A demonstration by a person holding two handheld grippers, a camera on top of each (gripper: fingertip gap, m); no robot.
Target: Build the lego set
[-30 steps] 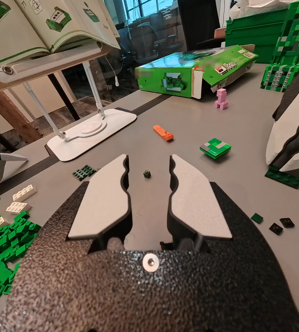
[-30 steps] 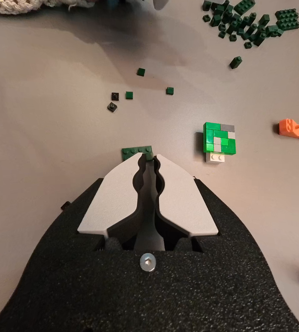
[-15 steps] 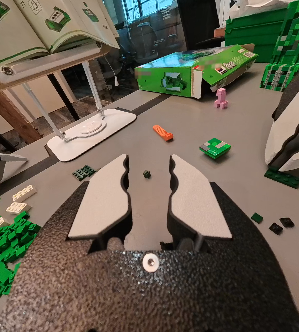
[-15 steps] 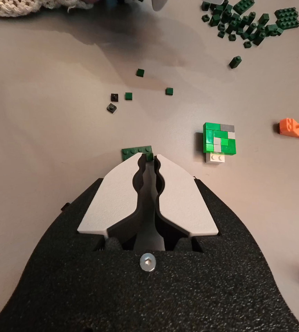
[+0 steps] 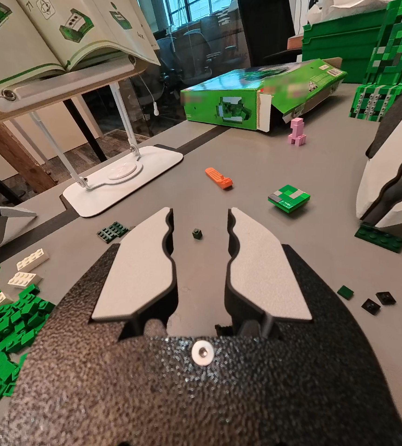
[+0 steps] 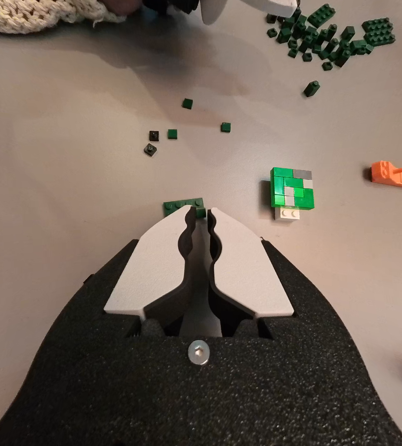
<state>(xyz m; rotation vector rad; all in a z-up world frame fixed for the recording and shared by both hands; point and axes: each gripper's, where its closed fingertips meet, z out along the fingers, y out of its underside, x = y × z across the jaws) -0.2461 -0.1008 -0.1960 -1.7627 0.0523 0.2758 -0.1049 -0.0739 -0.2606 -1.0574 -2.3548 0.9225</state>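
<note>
My left gripper (image 5: 200, 212) is open and empty, low over the grey table. A small dark green 1x1 brick (image 5: 197, 233) lies on the table just ahead, in line with the gap between its fingers. My right gripper (image 6: 201, 210) points down, its tips shut on a small green piece (image 6: 201, 213) at the right end of a dark green plate (image 6: 183, 205). In the left wrist view the right gripper (image 5: 371, 220) rests its tips on that plate (image 5: 378, 237). A small green and grey assembly (image 6: 291, 188) lies to the right of it.
An orange brick separator (image 5: 219, 178), a pink figure (image 5: 297, 132), a green box (image 5: 231, 106) and a tall green build (image 5: 388, 60) stand farther off. A book stand (image 5: 122, 178) is at the left. Loose green pieces (image 5: 2, 333), a dark green pile (image 6: 328, 41) and small tiles (image 6: 172, 134) lie around.
</note>
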